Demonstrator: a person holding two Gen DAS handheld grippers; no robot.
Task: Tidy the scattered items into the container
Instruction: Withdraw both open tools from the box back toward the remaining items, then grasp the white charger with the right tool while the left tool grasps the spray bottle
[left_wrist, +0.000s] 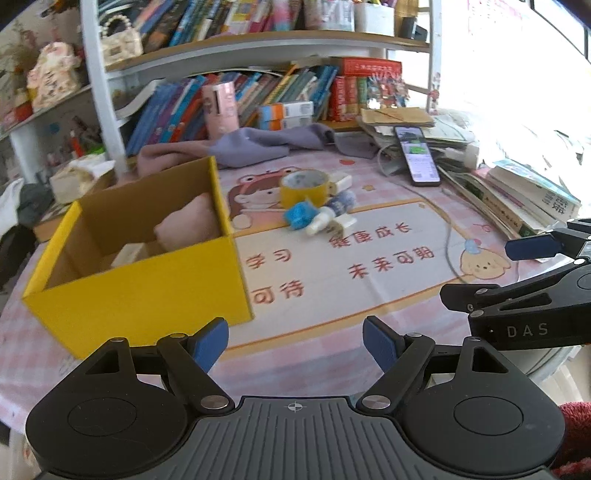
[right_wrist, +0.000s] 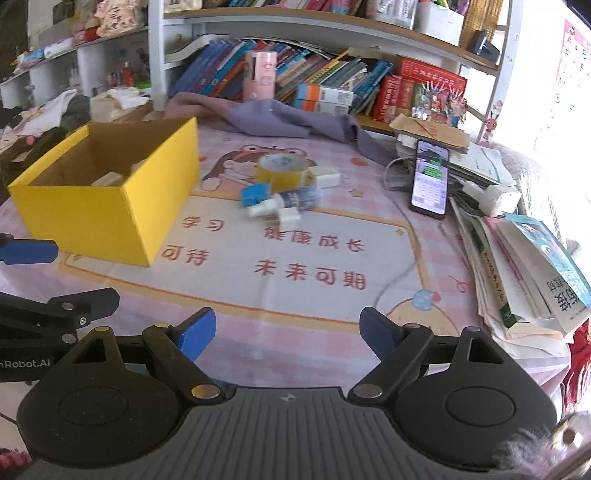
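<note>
A yellow cardboard box (left_wrist: 147, 280) (right_wrist: 110, 210) stands open on the left of the table, with a pink pouch (left_wrist: 188, 225) and a pale block (left_wrist: 129, 254) inside. In the table's middle lie a yellow tape roll (left_wrist: 304, 186) (right_wrist: 282, 170), a blue wrapped item (left_wrist: 301, 216) (right_wrist: 255, 194), a small white spray bottle (left_wrist: 325, 218) (right_wrist: 273, 203), a small white block (left_wrist: 345, 223) (right_wrist: 289, 216) and a white charger (left_wrist: 341, 181) (right_wrist: 327, 177). My left gripper (left_wrist: 295, 341) is open and empty near the front edge. My right gripper (right_wrist: 288, 334) is open and empty beside it.
A lit phone (left_wrist: 417, 155) (right_wrist: 430, 181) leans on stacked books and papers (right_wrist: 524, 258) at the right, with a cable across the mat. A purple cloth (left_wrist: 258, 144) lies behind the items. Bookshelves (left_wrist: 258, 48) stand at the back.
</note>
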